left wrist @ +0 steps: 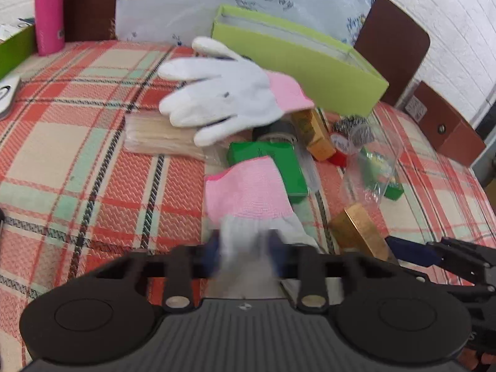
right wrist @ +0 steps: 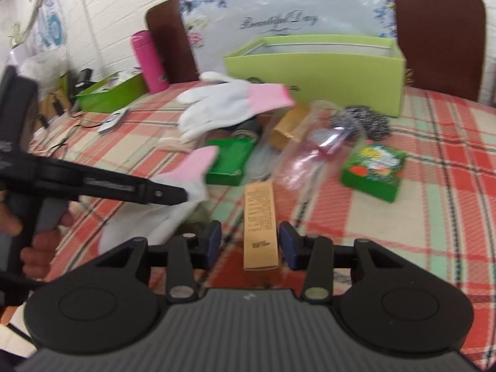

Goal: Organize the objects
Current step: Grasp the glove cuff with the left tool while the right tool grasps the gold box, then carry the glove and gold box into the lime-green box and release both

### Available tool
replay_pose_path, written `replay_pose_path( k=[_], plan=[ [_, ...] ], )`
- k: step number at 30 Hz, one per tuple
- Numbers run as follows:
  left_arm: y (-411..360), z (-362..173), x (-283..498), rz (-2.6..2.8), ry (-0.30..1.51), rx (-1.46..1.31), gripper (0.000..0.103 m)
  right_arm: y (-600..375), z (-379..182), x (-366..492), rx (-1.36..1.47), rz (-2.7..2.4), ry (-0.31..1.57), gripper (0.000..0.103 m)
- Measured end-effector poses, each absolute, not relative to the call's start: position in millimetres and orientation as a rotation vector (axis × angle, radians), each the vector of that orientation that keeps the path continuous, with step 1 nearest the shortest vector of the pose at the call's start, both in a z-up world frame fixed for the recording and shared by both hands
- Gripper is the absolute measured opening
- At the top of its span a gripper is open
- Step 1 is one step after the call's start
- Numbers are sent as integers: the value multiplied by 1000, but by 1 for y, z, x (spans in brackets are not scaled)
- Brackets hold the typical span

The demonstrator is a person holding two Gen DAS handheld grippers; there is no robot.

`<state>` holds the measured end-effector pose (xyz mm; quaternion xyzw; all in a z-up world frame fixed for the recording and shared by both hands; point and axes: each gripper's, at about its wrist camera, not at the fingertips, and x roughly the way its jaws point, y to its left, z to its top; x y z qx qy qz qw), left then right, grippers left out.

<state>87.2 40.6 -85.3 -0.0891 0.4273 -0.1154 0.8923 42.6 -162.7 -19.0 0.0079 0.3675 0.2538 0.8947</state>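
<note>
A white glove with a pink cuff (left wrist: 248, 192) lies on the plaid tablecloth, cuff away from me. My left gripper (left wrist: 245, 248) is shut on its white finger end; the right wrist view shows its tips (right wrist: 183, 197) pinching the cloth. A second white and pink glove (left wrist: 229, 93) rests on top of the clutter behind. A long tan carton (right wrist: 260, 232) lies between the pads of my right gripper (right wrist: 251, 245), which stands open with a gap on the left side. The carton (left wrist: 356, 229) shows gold in the left wrist view.
A lime green open box (right wrist: 313, 71) stands at the back. In front of it lie a flat green box (right wrist: 229, 161), a printed green box (right wrist: 372, 170), a clear plastic bag (right wrist: 310, 155), a metal scourer (right wrist: 362, 121) and a pack of wooden sticks (left wrist: 155, 136). A pink bottle (right wrist: 148, 62) stands far left.
</note>
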Motion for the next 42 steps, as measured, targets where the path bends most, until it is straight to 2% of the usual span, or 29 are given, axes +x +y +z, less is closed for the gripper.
replay_pose_path(
  k=[4, 6, 8, 9, 10, 11, 13, 14, 15, 23, 24, 25, 28, 29, 35, 42],
  plan=[
    [44, -84, 86, -241, 881, -158, 23, -162, -18, 44, 15, 507, 760, 42],
    [46, -85, 89, -244, 890, -164, 26, -164, -21, 47, 18, 481, 775, 42],
    [45, -85, 92, -261, 890, -176, 38, -165, -23, 48, 22, 469, 784, 42],
    [44, -85, 93, -265, 888, -183, 50, -165, -24, 48, 23, 471, 788, 42],
    [42, -85, 94, -266, 886, -186, 55, -165, -26, 48, 22, 474, 791, 42],
    [39, -85, 95, -263, 883, -176, 55, -164, -26, 48, 19, 475, 793, 42],
    [35, -85, 95, -260, 879, -146, 52, -164, -28, 48, 12, 473, 797, 42],
    [35, -84, 94, -261, 879, -133, 46, -164, -28, 48, 11, 470, 798, 42],
    [35, -84, 93, -262, 882, -127, 36, -163, -28, 48, 11, 468, 798, 42],
    [38, -85, 93, -255, 883, -134, 36, -161, -31, 50, 24, 461, 797, 41],
    [37, -84, 93, -254, 882, -129, 34, -161, -31, 51, 25, 460, 797, 39],
    [37, -84, 92, -255, 882, -125, 25, -160, -32, 51, 27, 462, 797, 38],
    [38, -83, 90, -256, 889, -133, 12, -158, -34, 54, 31, 458, 797, 28],
    [39, -82, 89, -256, 890, -137, 11, -158, -36, 54, 30, 456, 797, 24],
    [38, -70, 77, -263, 867, -136, 7, -160, -33, 48, 51, 475, 789, 24],
    [36, -24, 62, -315, 754, -123, 6, -173, -6, 41, 120, 515, 715, 24]
  ],
)
